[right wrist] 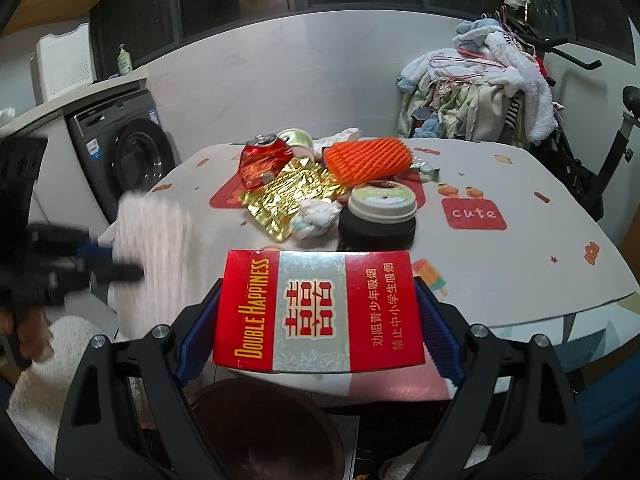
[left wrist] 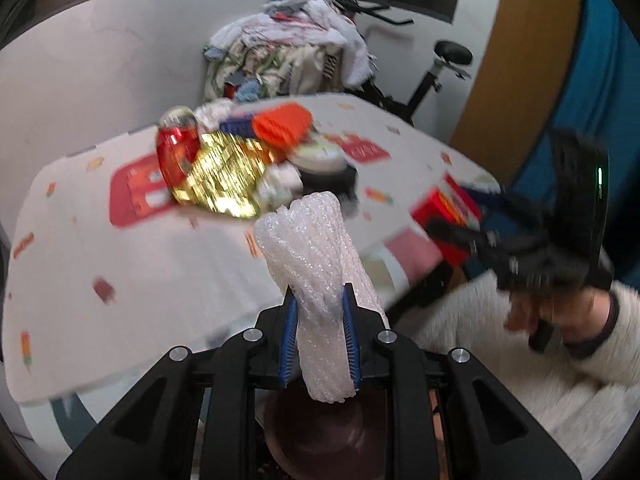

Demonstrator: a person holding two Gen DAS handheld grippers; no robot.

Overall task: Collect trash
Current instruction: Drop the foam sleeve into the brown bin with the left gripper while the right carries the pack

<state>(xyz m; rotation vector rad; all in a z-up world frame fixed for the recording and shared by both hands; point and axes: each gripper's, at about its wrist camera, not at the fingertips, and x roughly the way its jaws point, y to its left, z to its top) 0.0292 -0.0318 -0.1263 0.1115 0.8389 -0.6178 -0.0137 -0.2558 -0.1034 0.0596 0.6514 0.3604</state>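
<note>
My left gripper is shut on a white foam net sleeve, held off the table's front edge; it also shows blurred in the right wrist view. My right gripper is shut on a red Double Happiness cigarette box, also seen in the left wrist view. A dark brown bin stands below both grippers. On the table lie a crushed red can, gold foil, an orange foam net, a crumpled tissue and a lidded round tub.
The table has a white patterned cloth. A washing machine stands at the left. A pile of laundry and an exercise bike are behind the table. A person's white fleece sleeve is at the right.
</note>
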